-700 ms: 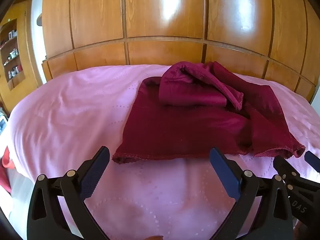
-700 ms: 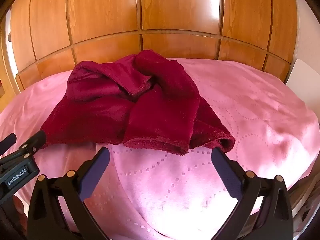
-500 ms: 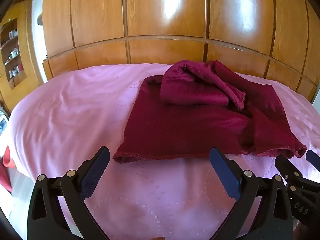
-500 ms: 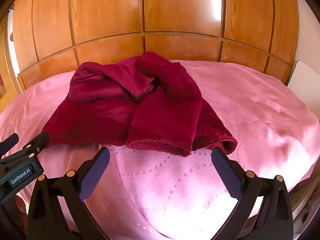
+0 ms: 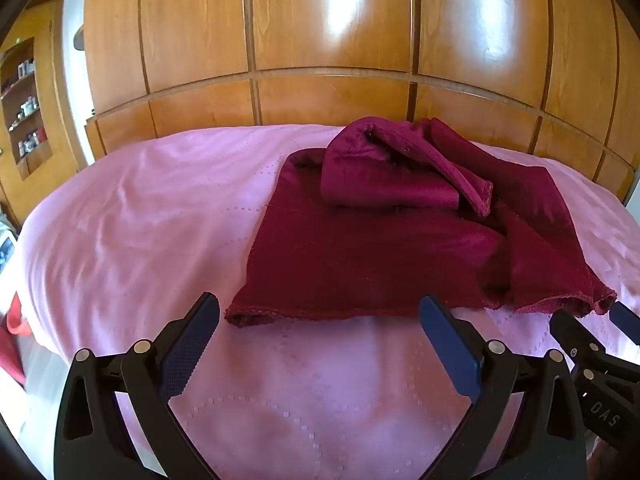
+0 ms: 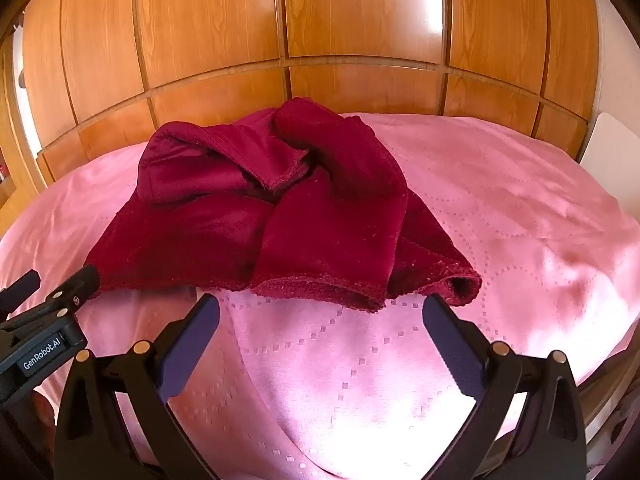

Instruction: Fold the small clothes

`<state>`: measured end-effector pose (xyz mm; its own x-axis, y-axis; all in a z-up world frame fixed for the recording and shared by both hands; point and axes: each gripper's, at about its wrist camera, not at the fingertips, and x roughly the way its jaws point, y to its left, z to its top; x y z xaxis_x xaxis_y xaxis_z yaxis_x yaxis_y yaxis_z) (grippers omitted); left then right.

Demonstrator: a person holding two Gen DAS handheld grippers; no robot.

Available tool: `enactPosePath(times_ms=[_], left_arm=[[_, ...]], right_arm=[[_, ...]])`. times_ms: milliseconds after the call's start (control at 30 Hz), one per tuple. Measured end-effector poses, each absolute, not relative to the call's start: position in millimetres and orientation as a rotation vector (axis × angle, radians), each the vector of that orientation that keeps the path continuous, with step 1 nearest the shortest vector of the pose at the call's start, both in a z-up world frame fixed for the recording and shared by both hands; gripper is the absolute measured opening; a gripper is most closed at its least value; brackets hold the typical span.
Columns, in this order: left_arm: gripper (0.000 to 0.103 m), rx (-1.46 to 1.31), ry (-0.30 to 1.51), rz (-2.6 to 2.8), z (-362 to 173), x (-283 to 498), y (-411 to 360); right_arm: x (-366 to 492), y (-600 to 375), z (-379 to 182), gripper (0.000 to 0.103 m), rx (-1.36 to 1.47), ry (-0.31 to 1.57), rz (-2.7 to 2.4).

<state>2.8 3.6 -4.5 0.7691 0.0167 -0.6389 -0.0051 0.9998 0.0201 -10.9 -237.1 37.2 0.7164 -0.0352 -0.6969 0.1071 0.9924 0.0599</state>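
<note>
A dark red garment (image 5: pixel 372 248) lies crumpled on the pink bedspread (image 5: pixel 140 220), its upper part bunched in folds and its hem toward me. My left gripper (image 5: pixel 320 312) stands open just short of the hem's left part, nothing between its fingers. In the right wrist view the same garment (image 6: pixel 288 216) shows a thick folded flap at the near right. There my right gripper (image 6: pixel 320 308) is open too, its tips close to that flap's hem without touching. Each gripper shows at the edge of the other's view: the right gripper (image 5: pixel 592 328), the left gripper (image 6: pixel 44 292).
A wooden panelled wardrobe (image 5: pixel 328 40) rises behind the bed. Shelves with small items (image 5: pixel 24 108) stand at the far left. A white surface (image 6: pixel 612 148) sits off the bed's right side, and something red (image 5: pixel 12 340) lies low at the left edge.
Both grippers have crept slightly forward toward the garment's hem, which now sits a bit closer to their tips. The jaws stay wide and the garment has not moved.
</note>
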Motion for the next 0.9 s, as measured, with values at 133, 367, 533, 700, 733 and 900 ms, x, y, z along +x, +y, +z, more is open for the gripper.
enactPosePath(times_ms=[133, 367, 533, 700, 733, 900], left_arm=[[0.099, 0.02, 0.694, 0.012, -5.2, 3.2, 1.9], [0.099, 0.018, 0.698, 0.012, -6.3, 3.2, 0.8], [0.099, 0.02, 0.699, 0.01, -7.8, 3.6, 0.8], [0.099, 0.02, 0.7, 0.011, -8.8, 2.9, 0.6], [0.099, 0.02, 0.701, 0.011, -8.6, 3.1, 1.0], [0.099, 0.018, 0.7, 0.011, -9.6, 1.9, 2.0]], right_arm=[[-10.4, -237.2, 36.4, 0.101, 0.102, 0.771, -0.076], [-8.6, -237.0, 34.7, 0.101, 0.107, 0.778, -0.069], [-8.5, -237.1, 32.5, 0.101, 0.113, 0.782, -0.067], [-9.0, -236.9, 32.6, 0.101, 0.113, 0.781, -0.066], [-9.0, -236.9, 32.6, 0.101, 0.113, 0.781, -0.067], [-9.0, -236.6, 33.0, 0.101, 0.113, 0.78, -0.066]])
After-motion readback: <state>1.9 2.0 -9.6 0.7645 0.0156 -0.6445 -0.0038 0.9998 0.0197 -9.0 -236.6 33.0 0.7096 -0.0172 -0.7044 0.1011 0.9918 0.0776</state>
